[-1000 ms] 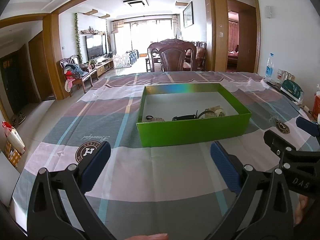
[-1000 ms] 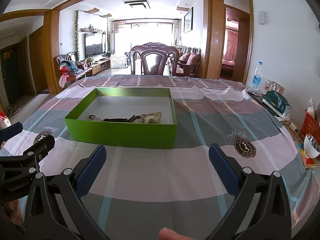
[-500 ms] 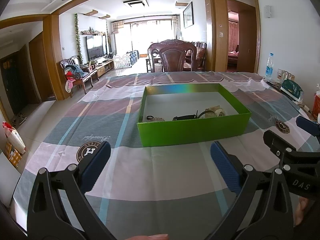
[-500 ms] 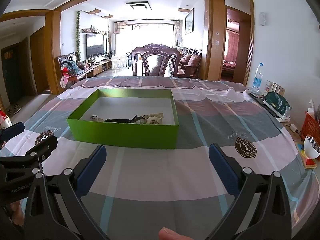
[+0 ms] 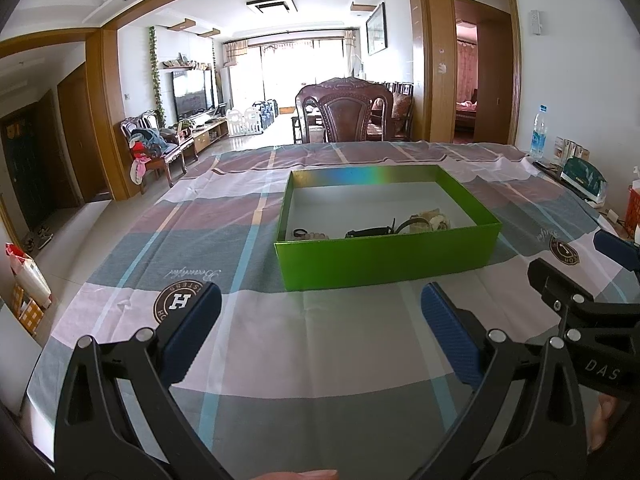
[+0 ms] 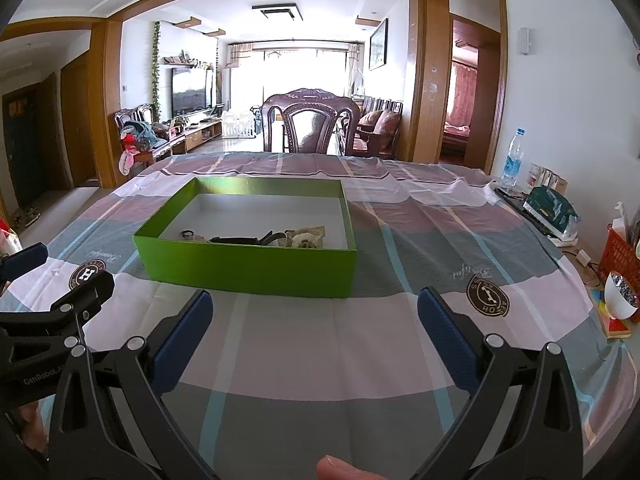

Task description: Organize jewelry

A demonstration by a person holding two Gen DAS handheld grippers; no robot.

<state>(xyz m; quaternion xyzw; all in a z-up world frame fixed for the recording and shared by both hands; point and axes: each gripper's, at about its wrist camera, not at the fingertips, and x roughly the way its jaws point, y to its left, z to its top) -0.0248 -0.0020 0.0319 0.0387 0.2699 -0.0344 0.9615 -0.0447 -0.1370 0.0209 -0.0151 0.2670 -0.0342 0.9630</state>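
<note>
Left gripper [image 5: 320,312] wide, empty, unmoved over last second; green box [image 5: 384,266] at 12 o'clock, jewelry [image 5: 376,231] along near wall, unshifted; right gripper [image 6: 314,312] wide, empty, crept slightly closer; fits sorting pending or finished.

Bright daylight from far windows [image 5: 296,68], blown out w/ glare. Fisheye bends edges, dark vignette corners. Shadows soft; far room possibly slightly out of focus.

Glossy card box [image 5: 384,260] — cloth tablecloth [image 5: 312,344]
</note>
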